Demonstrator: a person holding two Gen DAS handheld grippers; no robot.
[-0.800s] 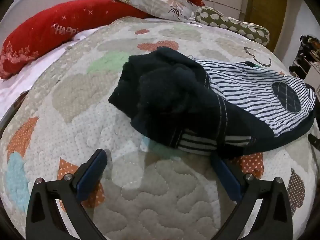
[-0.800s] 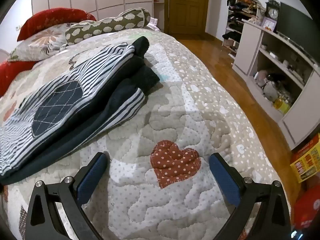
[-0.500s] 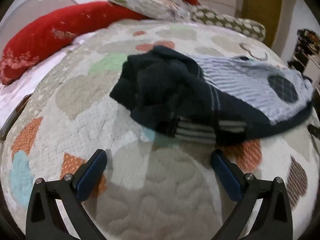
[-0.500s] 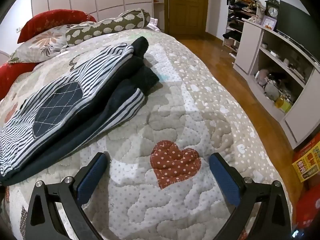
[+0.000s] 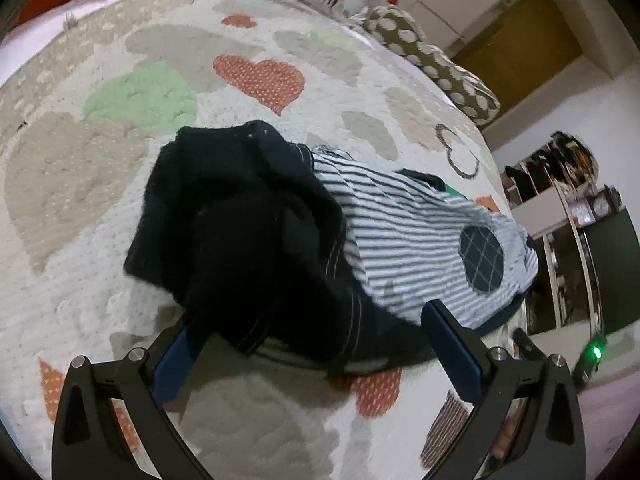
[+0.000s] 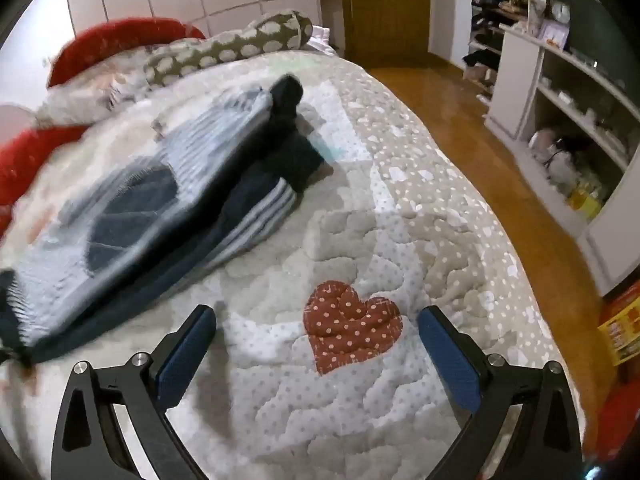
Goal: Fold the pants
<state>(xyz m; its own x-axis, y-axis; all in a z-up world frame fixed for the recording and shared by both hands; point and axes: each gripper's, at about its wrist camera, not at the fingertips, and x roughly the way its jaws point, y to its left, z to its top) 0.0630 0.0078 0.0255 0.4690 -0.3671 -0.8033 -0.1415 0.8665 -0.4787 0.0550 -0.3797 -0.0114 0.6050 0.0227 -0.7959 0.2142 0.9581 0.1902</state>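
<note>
Dark navy pants (image 5: 248, 240) with striped legs and a round checked knee patch (image 5: 482, 254) lie bunched on the heart-patterned quilt (image 5: 120, 208). My left gripper (image 5: 316, 344) is open, its blue fingertips straddling the near edge of the dark bunched end, with the fabric between the jaws. In the right wrist view the pants (image 6: 132, 200) lie at left, blurred. My right gripper (image 6: 316, 344) is open and empty over the quilt (image 6: 400, 220), above a red dotted heart, to the right of the pants.
Red pillows (image 6: 120, 36) and a spotted bolster (image 6: 236, 44) lie at the bed's head. The bed edge drops to a wooden floor (image 6: 480, 128) on the right, with white shelves (image 6: 568, 92) and a door (image 6: 384, 4) beyond.
My left gripper moved forward and tilted, so the pants' dark end now lies between its fingers. My right gripper shifted slightly; its view is blurred at left. Both stay open.
</note>
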